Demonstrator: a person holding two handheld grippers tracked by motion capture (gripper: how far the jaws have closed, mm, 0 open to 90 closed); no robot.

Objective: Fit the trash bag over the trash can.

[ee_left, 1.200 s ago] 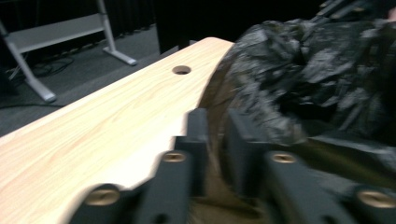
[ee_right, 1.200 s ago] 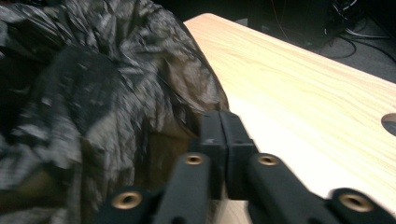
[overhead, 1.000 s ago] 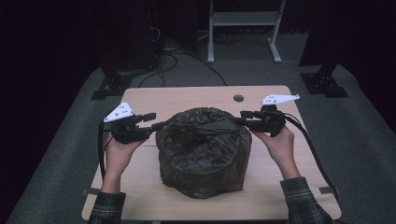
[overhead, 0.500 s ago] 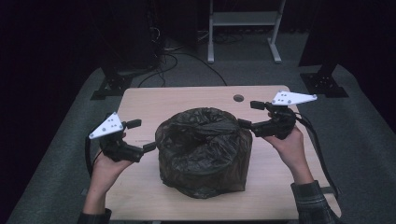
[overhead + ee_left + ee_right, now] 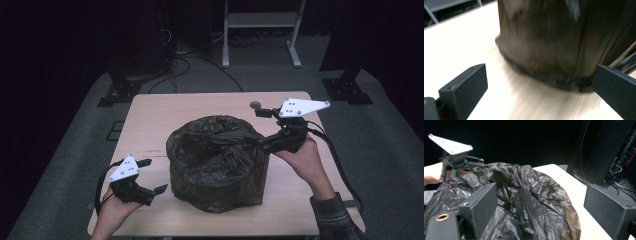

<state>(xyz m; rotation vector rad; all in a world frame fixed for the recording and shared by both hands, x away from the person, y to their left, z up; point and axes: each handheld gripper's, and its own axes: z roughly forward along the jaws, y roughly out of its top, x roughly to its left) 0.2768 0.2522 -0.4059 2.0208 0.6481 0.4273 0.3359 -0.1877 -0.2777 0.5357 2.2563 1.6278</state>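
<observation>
A black plastic bag (image 5: 215, 165) covers a round, bin-shaped bulk in the middle of the wooden table (image 5: 150, 120), with its crumpled top folded inward. My left gripper (image 5: 155, 176) is low near the table's front left corner, open, a short gap from the bag's lower left side. In the left gripper view the blurred base of the bag (image 5: 544, 50) lies ahead between the wide-apart jaws. My right gripper (image 5: 260, 127) is open at the bag's upper right edge. In the right gripper view its jaws straddle the wrinkled top of the bag (image 5: 524, 202), gripping nothing.
A small dark round object (image 5: 256, 105) lies on the table behind the bag. A metal stand (image 5: 260, 20) and dark equipment with cables (image 5: 170, 45) sit on the floor beyond the far edge. The left gripper (image 5: 454, 155) shows across the bag in the right gripper view.
My left gripper has pulled away from the bag's upper left rim, down and toward the front left corner. The right gripper has stayed by the right rim, shifting slightly.
</observation>
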